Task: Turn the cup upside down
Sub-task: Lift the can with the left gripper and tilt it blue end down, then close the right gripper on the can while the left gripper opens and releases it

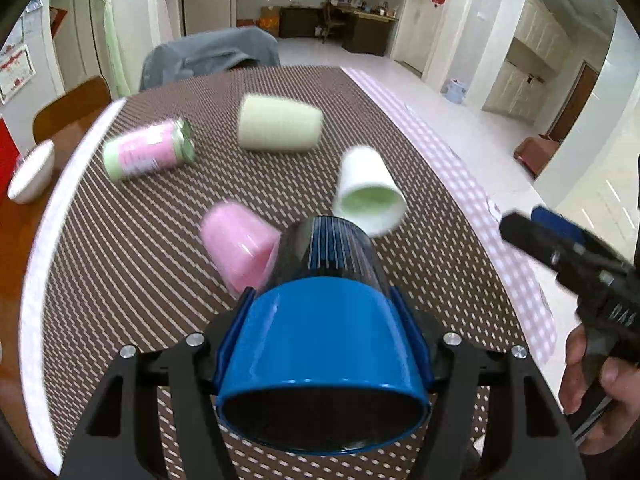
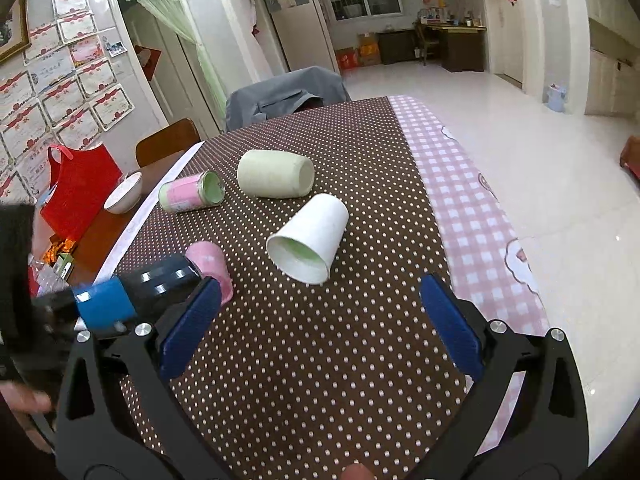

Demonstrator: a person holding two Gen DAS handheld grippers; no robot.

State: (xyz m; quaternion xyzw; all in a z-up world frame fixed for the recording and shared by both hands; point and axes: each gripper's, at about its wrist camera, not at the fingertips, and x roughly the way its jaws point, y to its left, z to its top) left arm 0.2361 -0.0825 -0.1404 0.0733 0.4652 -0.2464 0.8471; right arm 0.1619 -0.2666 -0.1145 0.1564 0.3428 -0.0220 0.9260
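The left gripper (image 1: 324,332) pinches the blue cup (image 1: 324,360) by its sides, mouth toward the camera, base pointing out over the dotted tablecloth (image 1: 120,280); held sideways like this, it looks partway through a turn toward mouth-down; its inside is dark and looks empty. The right gripper (image 2: 320,324) is spread wide, holding nothing. A white cup (image 2: 308,236), a cream cup (image 2: 276,178) and a pink-and-green jar (image 2: 192,198) lie on their sides, showing nothing inside; a pink cup (image 1: 236,248) stands mouth-down.
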